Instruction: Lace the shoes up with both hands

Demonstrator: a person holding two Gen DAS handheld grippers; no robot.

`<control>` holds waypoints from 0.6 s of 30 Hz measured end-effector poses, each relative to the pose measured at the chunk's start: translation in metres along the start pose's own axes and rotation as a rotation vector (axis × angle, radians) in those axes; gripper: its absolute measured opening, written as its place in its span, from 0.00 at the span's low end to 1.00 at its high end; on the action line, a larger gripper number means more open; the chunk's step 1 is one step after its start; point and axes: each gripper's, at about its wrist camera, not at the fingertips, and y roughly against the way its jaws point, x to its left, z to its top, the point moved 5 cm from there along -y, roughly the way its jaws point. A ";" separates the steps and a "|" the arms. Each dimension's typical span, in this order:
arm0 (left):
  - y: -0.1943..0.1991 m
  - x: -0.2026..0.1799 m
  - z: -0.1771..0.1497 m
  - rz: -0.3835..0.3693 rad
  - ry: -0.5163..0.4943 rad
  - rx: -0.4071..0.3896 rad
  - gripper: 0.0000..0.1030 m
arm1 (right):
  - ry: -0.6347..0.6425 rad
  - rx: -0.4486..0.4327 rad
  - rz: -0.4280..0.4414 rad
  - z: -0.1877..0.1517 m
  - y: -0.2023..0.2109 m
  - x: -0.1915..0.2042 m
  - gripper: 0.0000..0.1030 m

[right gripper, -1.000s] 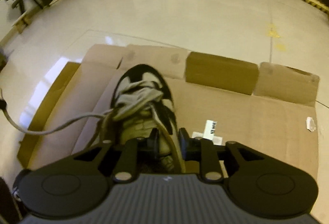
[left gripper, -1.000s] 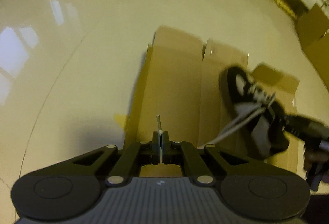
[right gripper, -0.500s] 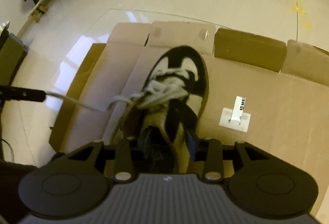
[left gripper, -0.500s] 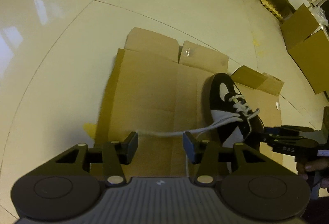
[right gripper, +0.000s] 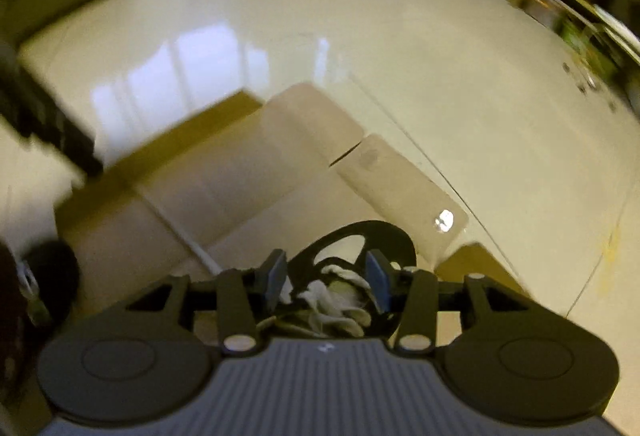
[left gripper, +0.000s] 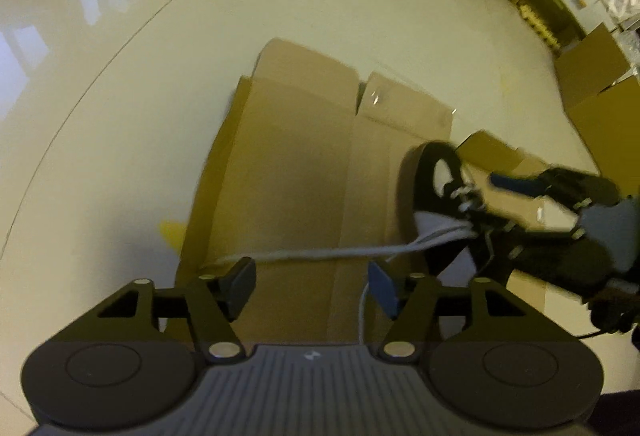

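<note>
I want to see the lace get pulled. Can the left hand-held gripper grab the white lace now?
Probably yes. The left hand-held gripper is open, and the white lace lies stretched across the cardboard just ahead of it, with nothing between.

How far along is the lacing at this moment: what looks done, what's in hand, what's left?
Done: the lower eyelets of the black-and-white sneaker look threaded. In hand: nothing. The left gripper has its jaws open, and the white lace lies slack across the cardboard beyond them. The right gripper, jaws also open, hovers over the shoe's laced top. Left: regrasp the loose lace and finish; no bow is visible.
</note>
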 end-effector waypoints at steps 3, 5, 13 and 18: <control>0.002 -0.001 0.004 -0.031 0.019 -0.022 0.75 | 0.118 0.047 0.021 0.000 -0.007 0.016 0.46; -0.001 -0.002 0.007 -0.053 0.044 -0.027 0.75 | 0.209 0.077 0.023 0.001 -0.012 0.024 0.46; -0.006 -0.006 0.013 -0.111 0.096 -0.033 0.75 | 0.644 0.159 -0.005 -0.006 -0.047 0.068 0.10; -0.003 0.002 0.018 -0.155 0.165 -0.063 0.75 | 0.588 0.068 -0.086 0.009 -0.052 0.060 0.01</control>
